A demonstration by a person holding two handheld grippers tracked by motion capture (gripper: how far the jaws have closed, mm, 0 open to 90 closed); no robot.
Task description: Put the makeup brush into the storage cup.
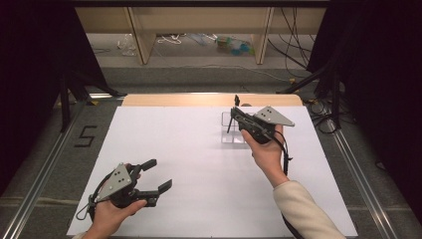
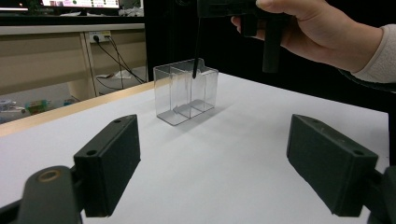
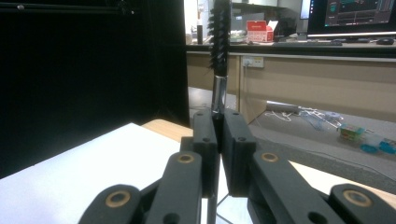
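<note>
Above the clear divided box (image 2: 186, 93), the right gripper (image 3: 218, 135) is clamped on a thin brush (image 3: 219, 42), its lower tip seemingly inside a compartment. A tilted stem could catch the divider and tip it. The left gripper (image 1: 154, 175) idles, jaws apart.

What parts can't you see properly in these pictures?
- Brush: its bristle top is cut off by the right gripper view's upper edge.
- Brush's lower end: hidden behind the right tool there.
- Clear box: partly covered by the right tool in the high view.
- Floor clutter: too small to identify.
</note>
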